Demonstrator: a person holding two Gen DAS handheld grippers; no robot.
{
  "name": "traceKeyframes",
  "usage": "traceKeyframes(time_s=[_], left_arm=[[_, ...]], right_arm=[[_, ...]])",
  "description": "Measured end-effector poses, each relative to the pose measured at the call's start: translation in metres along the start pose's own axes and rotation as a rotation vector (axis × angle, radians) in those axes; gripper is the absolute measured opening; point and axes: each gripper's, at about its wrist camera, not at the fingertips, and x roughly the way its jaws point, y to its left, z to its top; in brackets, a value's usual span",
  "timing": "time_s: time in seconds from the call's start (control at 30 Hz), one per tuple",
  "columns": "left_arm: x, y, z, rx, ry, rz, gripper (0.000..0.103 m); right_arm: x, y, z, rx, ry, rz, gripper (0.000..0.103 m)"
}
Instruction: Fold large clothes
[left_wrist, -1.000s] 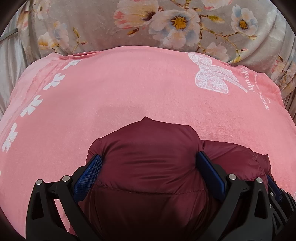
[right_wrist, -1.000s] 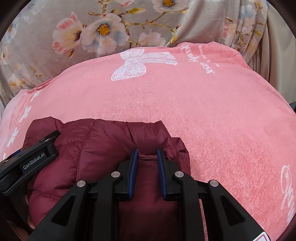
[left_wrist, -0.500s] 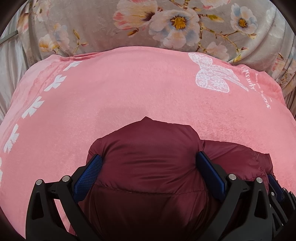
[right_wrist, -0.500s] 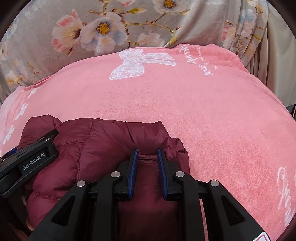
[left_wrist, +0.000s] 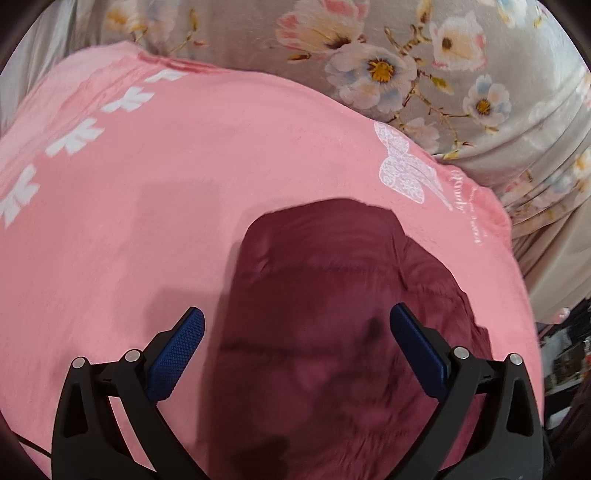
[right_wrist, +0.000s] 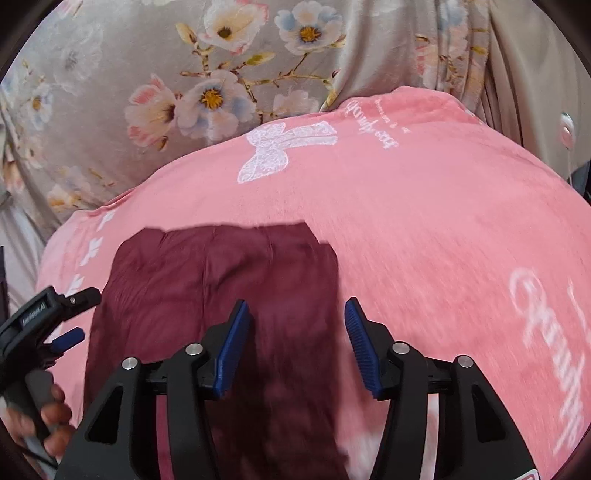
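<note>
Jacket (left_wrist: 332, 314) | maroon, quilted, puffy | folded on pink blanket (left_wrist: 147, 221)

Two black plastic grippers here, each built of angular, triangulated arms with cut-out windows. On the right gripper (right_wrist: 297, 341), silver round screws at the joints, ribbed blue pads (right_wrist: 232, 349) inside. The left gripper (left_wrist: 297, 352) has knurled blue pads (left_wrist: 177, 360). At nine o'clock in the right view, white lettering on its body above a grey handle.
</note>
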Motion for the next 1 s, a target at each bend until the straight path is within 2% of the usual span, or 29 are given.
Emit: traceKeyframes(time_s=[0.07,0.2,0.3,0.37,0.5,0.67,0.7,0.77,0.8,0.87,0.97,1.0], left_arm=[[-0.006,0.017,-0.011,-0.033,0.057,-0.051,0.098],[-0.005,0.035,-0.031,-0.094,0.123,-0.132,0.098],[0.005,0.039,-0.045,-0.127,0.173,-0.171,0.098],[0.014,0.037,-0.052,-0.124,0.213,-0.181,0.098],[0.014,0.024,-0.058,-0.06,0.189,-0.158,0.098],[0.017,0.011,-0.055,-0.048,0.211,-0.161,0.098],[0.017,0.009,-0.055,-0.047,0.213,-0.159,0.098],[0.013,0.006,-0.053,-0.046,0.209,-0.151,0.092],[0.011,0.007,-0.053,-0.046,0.203,-0.151,0.088],[0.003,0.007,-0.051,-0.032,0.192,-0.153,0.069],[-0.016,0.009,-0.045,-0.003,0.165,-0.198,0.047],[-0.023,0.009,-0.043,0.009,0.156,-0.21,0.045]], right_arm=[[-0.014,-0.012,-0.017,0.035,0.024,0.032,0.064],[-0.017,-0.031,-0.044,0.135,0.092,0.101,0.067],[0.0,-0.037,-0.057,0.217,0.154,0.18,0.068],[0.001,-0.034,-0.061,0.236,0.132,0.192,0.074],[0.01,-0.025,-0.058,0.233,0.117,0.21,0.075],[0.023,-0.025,-0.051,0.294,0.088,0.259,0.075],[0.024,-0.024,-0.05,0.294,0.087,0.259,0.074],[0.03,-0.018,-0.049,0.296,0.107,0.312,0.049],[0.033,-0.017,-0.049,0.317,0.124,0.341,0.044],[0.028,-0.014,-0.048,0.306,0.12,0.347,0.025],[0.009,-0.004,-0.045,0.253,0.084,0.338,0.017],[0.0,0.002,-0.045,0.233,0.067,0.336,0.016]])
